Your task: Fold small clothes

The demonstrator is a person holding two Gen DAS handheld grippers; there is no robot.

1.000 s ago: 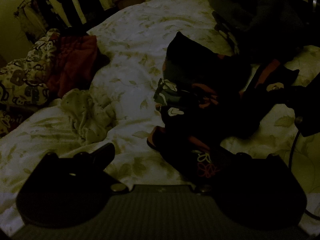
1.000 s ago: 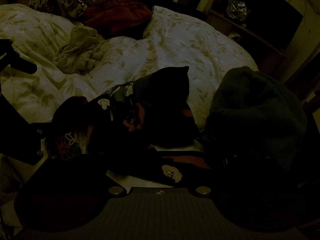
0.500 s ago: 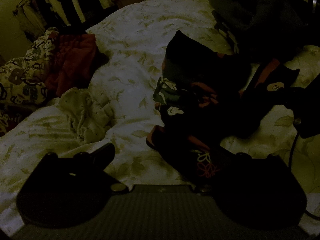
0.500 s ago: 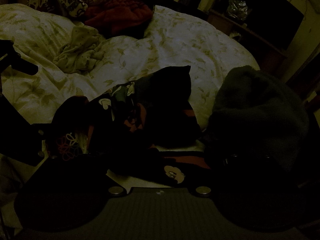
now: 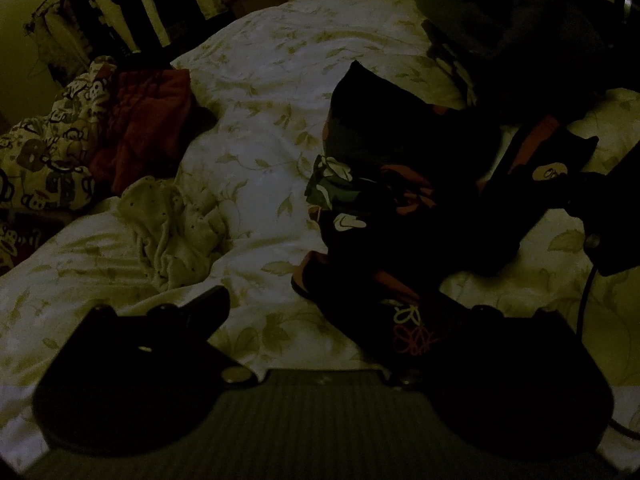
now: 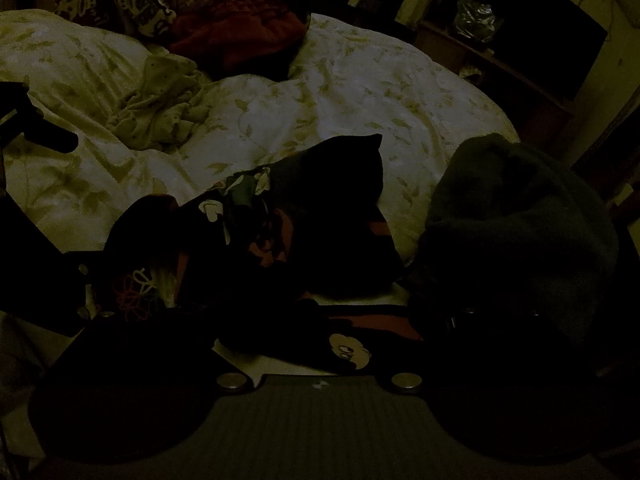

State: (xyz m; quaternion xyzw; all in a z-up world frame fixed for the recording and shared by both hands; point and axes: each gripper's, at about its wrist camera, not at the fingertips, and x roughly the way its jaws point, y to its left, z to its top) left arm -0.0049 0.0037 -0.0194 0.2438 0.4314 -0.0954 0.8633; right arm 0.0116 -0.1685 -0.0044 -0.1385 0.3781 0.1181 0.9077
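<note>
On the leaf-print bedspread (image 5: 256, 168) | heap of dark small clothes (image 5: 400, 216), crumpled, nothing visibly folded | pale garment (image 5: 176, 224) apart, also unfolded | left gripper (image 5: 320, 340) fingers spread, empty | right gripper (image 6: 320, 344) too dark to tell | task apparently unstarted

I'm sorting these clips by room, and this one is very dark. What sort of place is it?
Most likely a bedroom. A bed with a leaf-print duvet fills both views, with a pile of dark small clothes on it and garments hanging on a clothes rail behind.
</note>
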